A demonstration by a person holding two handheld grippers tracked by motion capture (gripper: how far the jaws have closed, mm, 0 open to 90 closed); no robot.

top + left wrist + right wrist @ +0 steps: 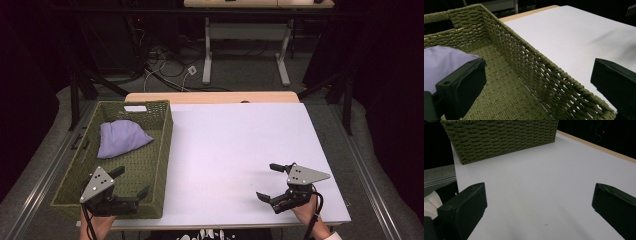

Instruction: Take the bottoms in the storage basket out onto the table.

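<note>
A green woven basket [160, 150] stands on the left of the white table [235, 145]. A lilac cloth bag [121, 137] lies in its far half. My left gripper [131, 183] hovers open over the basket's near right corner, one jaw inside and one above the rim. In the left gripper view the basket's right wall [549, 75] runs between the jaws and the lilac bag [441, 62] shows behind the left jaw. My right gripper [272, 181] is open above the bare table near the front right, holding nothing. The basket [499, 140] shows far off in the right gripper view.
A wooden strip [210, 97] borders the table's far edge. Behind it stands a white-legged desk [245, 45] with cables [170, 65] on the floor. Metal rails [40, 180] run along the table's left side. A white sleeve [430, 205] shows at the left of the right gripper view.
</note>
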